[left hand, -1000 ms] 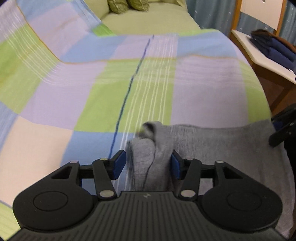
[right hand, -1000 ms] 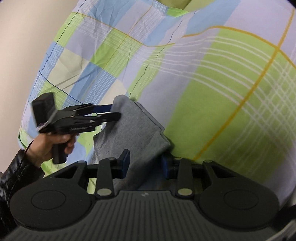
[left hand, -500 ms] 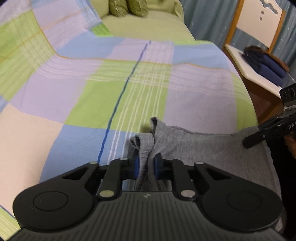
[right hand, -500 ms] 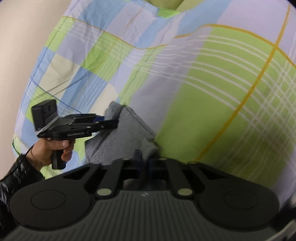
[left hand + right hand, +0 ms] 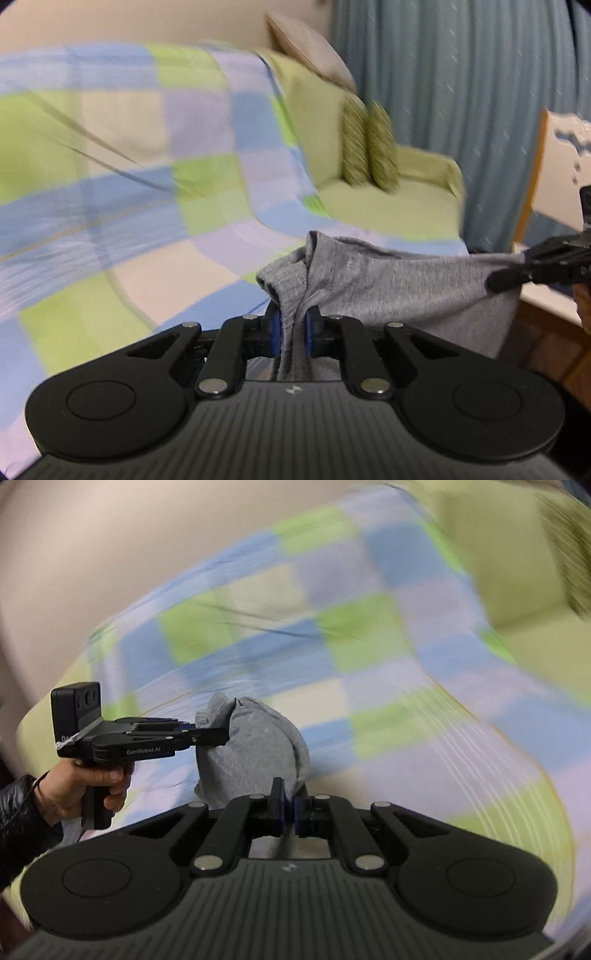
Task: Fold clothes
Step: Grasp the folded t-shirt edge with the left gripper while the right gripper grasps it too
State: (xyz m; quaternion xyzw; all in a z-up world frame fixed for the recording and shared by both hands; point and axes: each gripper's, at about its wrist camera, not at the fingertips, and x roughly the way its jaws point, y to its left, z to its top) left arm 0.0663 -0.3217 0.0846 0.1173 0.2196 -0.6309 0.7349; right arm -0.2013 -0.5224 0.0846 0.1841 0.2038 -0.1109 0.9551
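Note:
A grey garment (image 5: 399,291) hangs stretched between both grippers, lifted above the checked bedsheet (image 5: 129,206). My left gripper (image 5: 293,328) is shut on one bunched corner of it. My right gripper (image 5: 288,812) is shut on the other corner; the grey garment (image 5: 255,753) curves away from it toward the left gripper (image 5: 207,736), seen at the left with the hand holding it. The right gripper's fingers (image 5: 517,275) enter the left wrist view at the right edge, pinching the cloth's top edge.
A green sofa (image 5: 388,195) with two striped cushions (image 5: 365,147) stands behind the bed, before a blue curtain (image 5: 461,92). A white wooden chair (image 5: 554,177) stands at the right. A beige wall (image 5: 92,554) is at the left of the bed.
Both grippers closed on the garment's corners, then lifted it off the bed; the views have tilted up toward the sofa and wall, with motion blur.

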